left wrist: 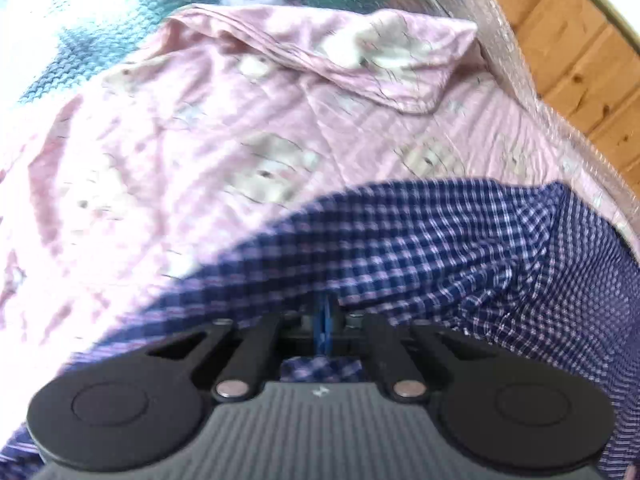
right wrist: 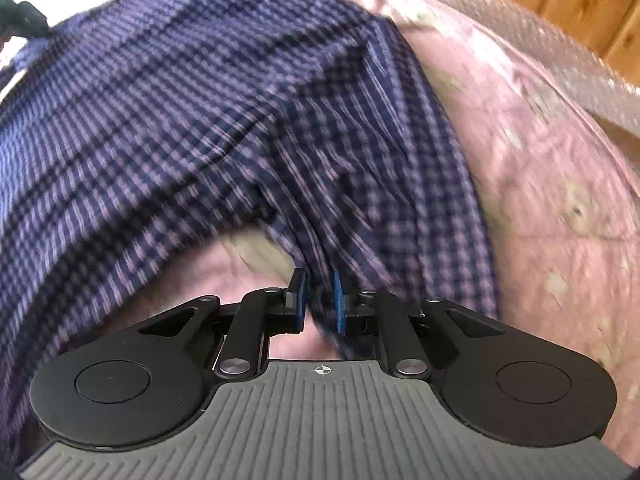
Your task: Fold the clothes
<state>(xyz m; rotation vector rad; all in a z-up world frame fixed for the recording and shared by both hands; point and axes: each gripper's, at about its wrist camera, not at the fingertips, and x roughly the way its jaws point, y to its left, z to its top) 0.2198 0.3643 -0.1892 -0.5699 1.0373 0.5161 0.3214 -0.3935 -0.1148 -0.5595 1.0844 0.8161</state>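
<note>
Checked shirt (left wrist: 420,248) in navy and pale lilac, lifted at two points and slung between both claws above pink bedspread (left wrist: 180,140). From left claw (left wrist: 326,320), cloth fanning forward and off to the right, bulk draped on that side; blue pads pressed close together, pinching a fold, a scrap of check showing behind them. From right claw (right wrist: 320,300), same shirt (right wrist: 180,100) spreading forward and away to the left, a gathered rope of fabric running straight down between the pads, gripped there. Long axis of the garment thus strung roughly from one claw across to the other, sagging in the middle. Both equally engaged, neither nearer. Bedspread under everything, a turned-back corner (left wrist: 380,60) of it far ahead; silvery quilted mat (left wrist: 520,80) and wooden wall panels (left wrist: 580,40) beyond, on the right.
</note>
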